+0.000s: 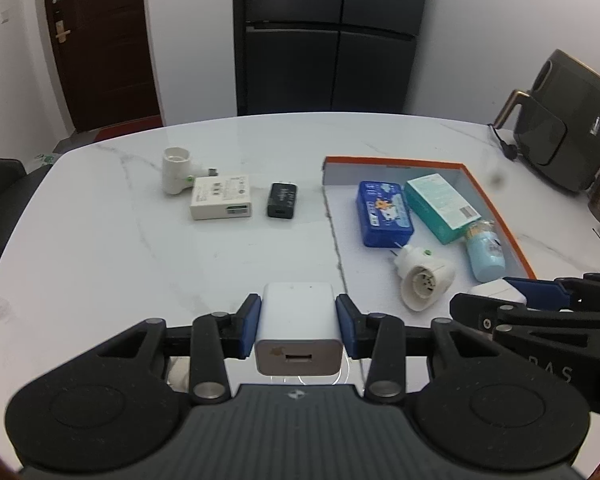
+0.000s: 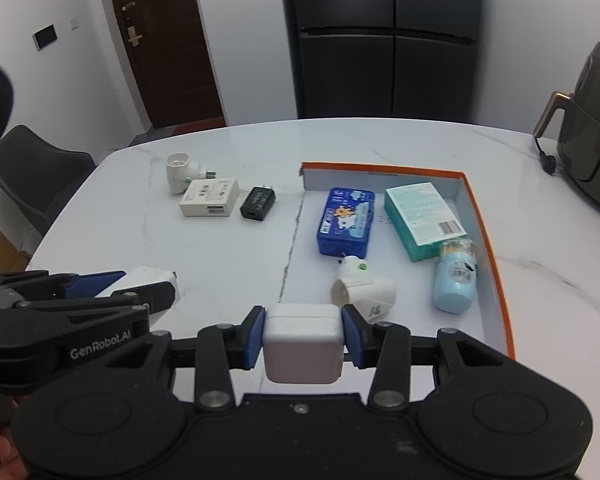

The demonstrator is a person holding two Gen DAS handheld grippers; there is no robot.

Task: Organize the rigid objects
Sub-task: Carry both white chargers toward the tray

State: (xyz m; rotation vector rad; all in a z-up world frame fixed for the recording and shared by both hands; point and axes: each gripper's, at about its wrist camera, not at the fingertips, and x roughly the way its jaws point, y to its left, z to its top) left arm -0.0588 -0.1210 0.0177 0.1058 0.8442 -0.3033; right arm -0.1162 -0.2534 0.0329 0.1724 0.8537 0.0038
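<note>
White USB charger (image 1: 298,328) clamped in left gripper (image 1: 298,330) jaws, held above near counter (image 1: 100,264), just left of orange-rimmed tray (image 1: 495,196). Right gripper (image 2: 303,342) jaws clamped on white cube adapter (image 2: 303,342), over tray's near end beside white plug-in socket (image 2: 365,294).

Tray also holds blue case, teal box, pale blue bottle. Out on counter, far left: white adapter, black charger, second socket.

Step, likely: carry-to-tray. Next: lower each into free tray floor, then release.
</note>
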